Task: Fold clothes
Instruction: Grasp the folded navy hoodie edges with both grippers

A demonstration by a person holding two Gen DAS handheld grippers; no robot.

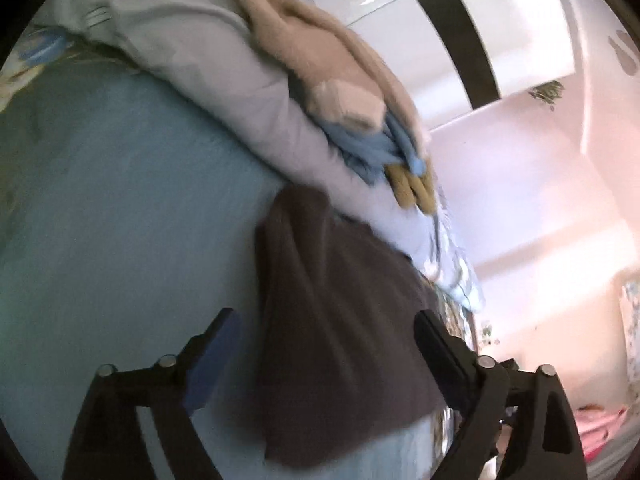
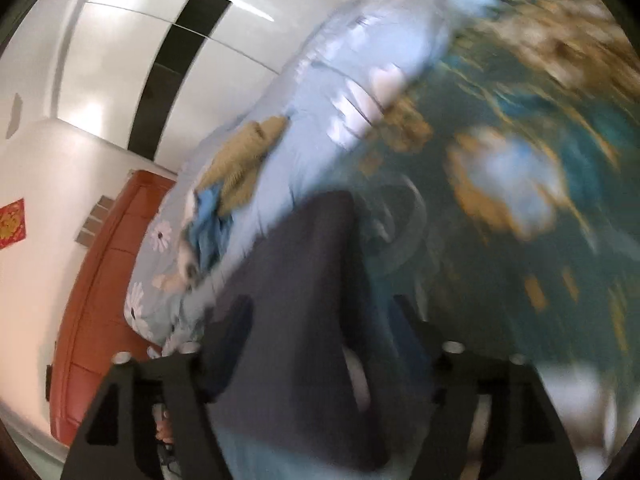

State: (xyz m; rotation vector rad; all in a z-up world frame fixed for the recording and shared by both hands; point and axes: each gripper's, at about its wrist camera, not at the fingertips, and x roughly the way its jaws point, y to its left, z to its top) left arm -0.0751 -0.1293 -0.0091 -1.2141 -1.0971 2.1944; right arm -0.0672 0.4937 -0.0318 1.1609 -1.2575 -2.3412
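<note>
A dark brown-grey garment [image 1: 340,332] lies on the light blue bed sheet [image 1: 120,220], between the fingers of my left gripper [image 1: 324,328]. The left jaws stand wide apart around the cloth and do not pinch it. In the right wrist view the same dark garment [image 2: 296,320] lies between the fingers of my right gripper [image 2: 320,312], whose jaws are also apart. This view is strongly blurred by motion. Where the cloth touches the pads is hard to tell.
A pale quilt [image 1: 224,72] is heaped behind the garment, with a beige plush toy [image 1: 320,64] with blue clothing on top. A teal floral bedspread [image 2: 520,200] fills the right wrist view. A red-brown headboard [image 2: 104,280] and white wardrobe [image 2: 120,60] stand beyond.
</note>
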